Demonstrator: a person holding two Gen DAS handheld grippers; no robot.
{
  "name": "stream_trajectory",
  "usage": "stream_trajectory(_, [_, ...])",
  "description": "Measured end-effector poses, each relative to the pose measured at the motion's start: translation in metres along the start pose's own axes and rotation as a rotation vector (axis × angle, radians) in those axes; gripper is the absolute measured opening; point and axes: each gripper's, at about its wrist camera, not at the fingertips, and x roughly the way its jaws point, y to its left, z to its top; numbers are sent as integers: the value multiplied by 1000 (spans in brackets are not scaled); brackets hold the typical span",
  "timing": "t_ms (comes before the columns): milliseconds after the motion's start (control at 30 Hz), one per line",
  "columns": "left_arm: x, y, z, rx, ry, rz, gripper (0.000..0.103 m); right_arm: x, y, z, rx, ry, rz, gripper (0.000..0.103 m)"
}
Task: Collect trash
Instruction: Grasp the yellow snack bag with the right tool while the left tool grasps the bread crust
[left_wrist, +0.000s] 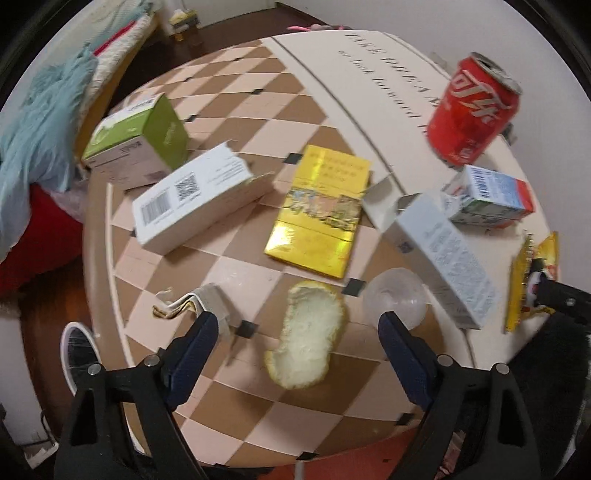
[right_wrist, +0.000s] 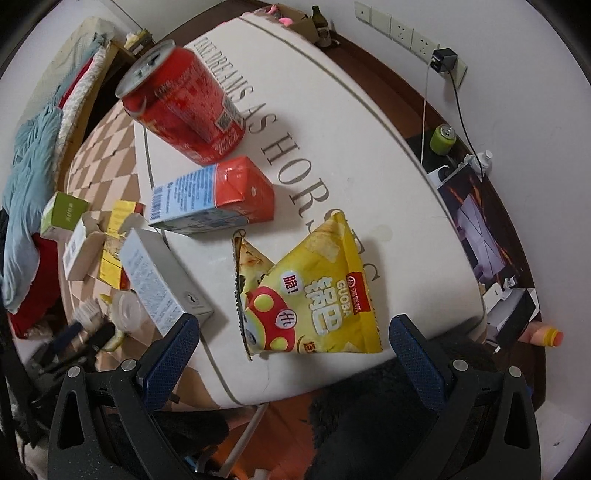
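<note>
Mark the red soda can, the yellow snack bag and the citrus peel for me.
red soda can (right_wrist: 184, 107), right wrist view, on its side wall.
yellow snack bag (right_wrist: 317, 291), right wrist view, on its printed front.
citrus peel (left_wrist: 306, 332), left wrist view, on its white inner pith.

Your table (left_wrist: 236, 280), checkered brown and cream beside a lettered white cloth, carries a red can (left_wrist: 474, 110), a milk carton (left_wrist: 487, 201), a yellow snack bag (right_wrist: 314, 291), a yellow box (left_wrist: 317, 210), three cartons, a citrus peel (left_wrist: 308, 339) and a clear lid (left_wrist: 395, 301).
</note>
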Motion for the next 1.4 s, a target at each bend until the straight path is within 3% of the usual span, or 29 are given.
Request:
stream_trajectory(100, [-9, 1, -8, 15, -1, -35, 87, 5, 0, 1, 1, 15, 9, 103])
stream_trajectory(267, [-4, 2, -25, 63, 20, -7, 85, 1, 2, -1, -9, 18, 27, 103])
stream_trajectory(333, [12, 4, -22, 68, 47, -13, 62, -1, 4, -2, -20, 15, 24, 103])
stream_trajectory(367, [18, 5, -22, 66, 64, -18, 58, -2, 3, -2, -24, 13, 21, 103])
stream_trajectory(667, [34, 2, -6, 9, 74, -23, 59, 11, 4, 3, -30, 12, -9, 103])
stream_trajectory(800, [32, -6, 1, 3, 47, -24, 34, 20, 2, 6, -6, 17, -6, 103])
stream_trajectory(833, [31, -7, 2, 6, 44, -18, 33, 22, 3, 6, -5, 18, -6, 103])
stream_trajectory(900, [30, -10, 4, 8, 39, -8, 32, 24, 4, 4, -9, 11, -14, 98])
stream_trajectory(967, [27, -9, 1, 6, 38, 3, 32, 24, 5, 2, -18, 6, -23, 75])
stream_trajectory(1400, [-26, -6, -33, -46, -50, 78, 32, 1, 13, -10, -78, -63, -8, 57])
